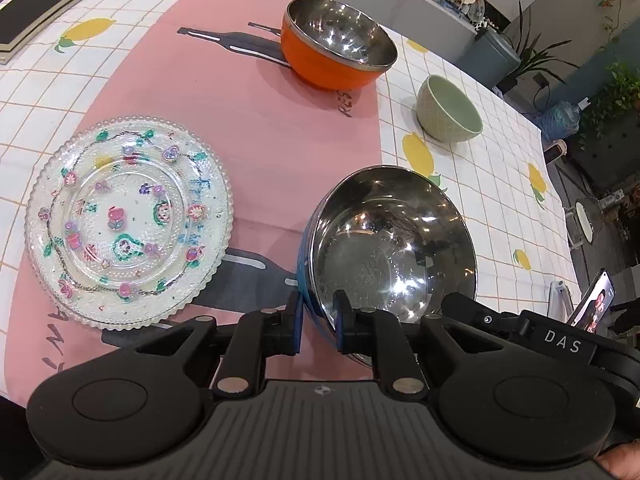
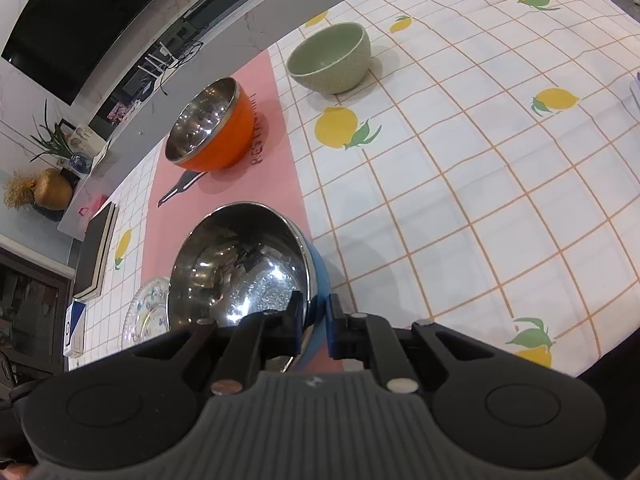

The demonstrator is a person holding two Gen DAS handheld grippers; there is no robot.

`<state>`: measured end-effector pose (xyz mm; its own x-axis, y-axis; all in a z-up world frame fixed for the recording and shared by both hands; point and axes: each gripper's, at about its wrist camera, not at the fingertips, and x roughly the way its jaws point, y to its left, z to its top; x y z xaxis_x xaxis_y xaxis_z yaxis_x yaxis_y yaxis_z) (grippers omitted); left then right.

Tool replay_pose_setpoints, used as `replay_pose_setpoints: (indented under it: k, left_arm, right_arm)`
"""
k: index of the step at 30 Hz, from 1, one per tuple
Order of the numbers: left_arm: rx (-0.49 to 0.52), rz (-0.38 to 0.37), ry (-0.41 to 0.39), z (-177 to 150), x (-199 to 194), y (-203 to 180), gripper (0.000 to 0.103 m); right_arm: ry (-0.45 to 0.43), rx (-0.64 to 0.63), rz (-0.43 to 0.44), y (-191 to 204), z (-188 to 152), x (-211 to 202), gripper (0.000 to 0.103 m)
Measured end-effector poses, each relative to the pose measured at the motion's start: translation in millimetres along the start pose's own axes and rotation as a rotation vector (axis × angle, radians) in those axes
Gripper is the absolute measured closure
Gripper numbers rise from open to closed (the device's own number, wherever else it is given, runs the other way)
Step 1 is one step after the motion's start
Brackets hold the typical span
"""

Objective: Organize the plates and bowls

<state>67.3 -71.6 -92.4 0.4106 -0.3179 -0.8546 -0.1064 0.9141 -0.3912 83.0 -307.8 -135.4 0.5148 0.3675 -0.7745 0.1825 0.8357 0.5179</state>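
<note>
A blue steel-lined bowl [image 1: 392, 240] is tilted above the pink mat. My left gripper [image 1: 318, 322] is shut on its near rim, one finger inside, one outside. My right gripper [image 2: 314, 326] is shut on the same bowl [image 2: 240, 264] at its right rim. An orange steel-lined bowl [image 1: 336, 48] stands at the far end of the mat; it also shows in the right wrist view [image 2: 212, 124]. A green ceramic bowl [image 1: 448, 110] sits on the lemon cloth, and in the right wrist view [image 2: 332, 58]. A clear flowered glass plate [image 1: 128, 220] lies left of the blue bowl.
A black notebook [image 1: 44, 0] lies at the table's far left corner. A phone on a stand [image 1: 594, 300] is beyond the table's right edge. The pink mat [image 1: 240, 120] runs down the middle of the lemon-print cloth [image 2: 480, 160].
</note>
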Motion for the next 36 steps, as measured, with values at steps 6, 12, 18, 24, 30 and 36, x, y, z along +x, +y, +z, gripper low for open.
replay_pose_setpoints:
  k: [6, 12, 18, 24, 30, 36]
  left_arm:
    - [-0.013, -0.028, 0.018, 6.7, 5.0, -3.3, 0.084]
    - [0.009, -0.043, 0.025, 7.9, 7.9, -9.1, 0.081]
    - [0.045, -0.015, -0.003, 8.2, 4.2, -11.7, 0.057]
    - [0.082, 0.007, -0.067, 9.6, -8.0, -12.2, 0.054]
    - [0.134, 0.039, -0.174, 19.1, -26.6, -13.2, 0.054]
    - [0.197, 0.026, -0.251, 34.1, -42.7, -14.5, 0.054]
  right_arm:
    - [-0.001, 0.029, -0.018, -4.3, 9.0, 0.3, 0.094]
    - [-0.003, 0.038, -0.024, -8.0, 13.4, 0.2, 0.092]
    - [-0.012, 0.007, -0.041, -4.0, 13.6, -1.2, 0.088]
    - [-0.073, -0.085, -0.069, 5.6, 14.3, -12.3, 0.070]
    - [-0.138, -0.161, -0.059, 18.5, 14.5, -24.7, 0.066]
    - [-0.193, -0.235, -0.051, 37.7, 17.7, -27.7, 0.060]
